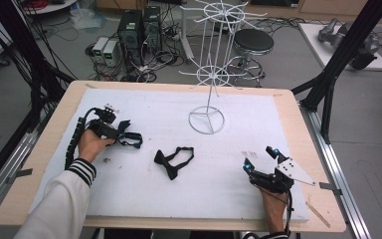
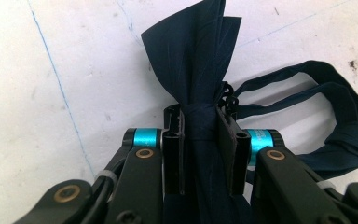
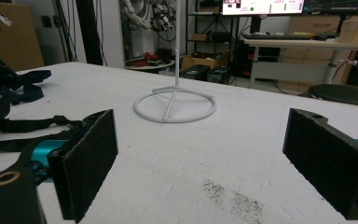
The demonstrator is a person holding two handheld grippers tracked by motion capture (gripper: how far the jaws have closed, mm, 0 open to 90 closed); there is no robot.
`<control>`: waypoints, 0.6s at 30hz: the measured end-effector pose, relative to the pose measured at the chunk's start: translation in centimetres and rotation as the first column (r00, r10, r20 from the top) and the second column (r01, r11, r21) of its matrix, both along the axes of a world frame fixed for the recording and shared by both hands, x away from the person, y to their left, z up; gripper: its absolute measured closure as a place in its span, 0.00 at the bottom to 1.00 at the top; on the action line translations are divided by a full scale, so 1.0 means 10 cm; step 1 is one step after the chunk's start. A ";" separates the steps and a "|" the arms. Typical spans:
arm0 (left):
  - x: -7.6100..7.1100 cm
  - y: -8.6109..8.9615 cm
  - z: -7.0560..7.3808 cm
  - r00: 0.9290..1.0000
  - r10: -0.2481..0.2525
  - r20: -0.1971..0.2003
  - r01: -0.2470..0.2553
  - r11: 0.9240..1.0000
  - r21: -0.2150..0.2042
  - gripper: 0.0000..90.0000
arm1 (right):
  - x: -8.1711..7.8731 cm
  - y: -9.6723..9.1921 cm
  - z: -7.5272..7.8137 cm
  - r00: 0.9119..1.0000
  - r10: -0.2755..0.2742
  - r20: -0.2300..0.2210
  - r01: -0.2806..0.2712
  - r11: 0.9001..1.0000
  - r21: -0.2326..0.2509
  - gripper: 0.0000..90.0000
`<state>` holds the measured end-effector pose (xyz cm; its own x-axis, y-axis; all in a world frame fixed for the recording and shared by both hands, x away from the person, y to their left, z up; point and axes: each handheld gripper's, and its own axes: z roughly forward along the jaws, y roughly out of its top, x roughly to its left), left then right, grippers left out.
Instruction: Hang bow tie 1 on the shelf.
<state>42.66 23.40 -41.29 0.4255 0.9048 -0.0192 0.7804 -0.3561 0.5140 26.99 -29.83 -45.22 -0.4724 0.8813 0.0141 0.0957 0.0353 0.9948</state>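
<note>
White foam padding (image 1: pixel 144 199) covers a wooden table (image 1: pixel 40 149), with computer towers, a round stool and tangled cables on the floor beyond its far edge. A white wire display stand (image 1: pixel 208 74) rises from a ring base on the far middle of the padding.

Near the left edge, the left gripper (image 1: pixel 121 130) is clamped on a navy bow tie (image 2: pixel 200 60); the left gripper view shows its jaws pinching the knot at the middle, one wing fanning out past the tips and the strap looping off to the side on the padding.

A second, black bow tie (image 1: pixel 173 162) lies flat near the middle of the padding with its strap loop spread out, apart from both grippers.

Near the right front corner, the right gripper (image 1: pixel 261 159) rests low over the padding with its jaws spread wide, nothing between them. In the right gripper view the stand's ring base lies ahead, between the padded faces.
</note>
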 end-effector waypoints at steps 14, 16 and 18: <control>-0.08 -0.02 0.19 0.986 -0.027 0.164 0.043 0.994 -0.099 0.83 | 0.00 0.00 0.00 1.000 0.002 0.001 -0.002 1.000 -0.001 0.11; -0.10 -0.03 0.22 0.982 -0.029 0.185 0.051 0.992 -0.112 0.83 | 0.00 0.00 0.00 1.000 0.001 0.001 -0.001 1.000 -0.002 0.11; -0.11 -0.04 0.24 0.979 -0.035 0.203 0.059 0.991 -0.117 0.83 | 0.00 0.00 0.00 1.000 0.000 0.001 0.000 1.000 -0.002 0.11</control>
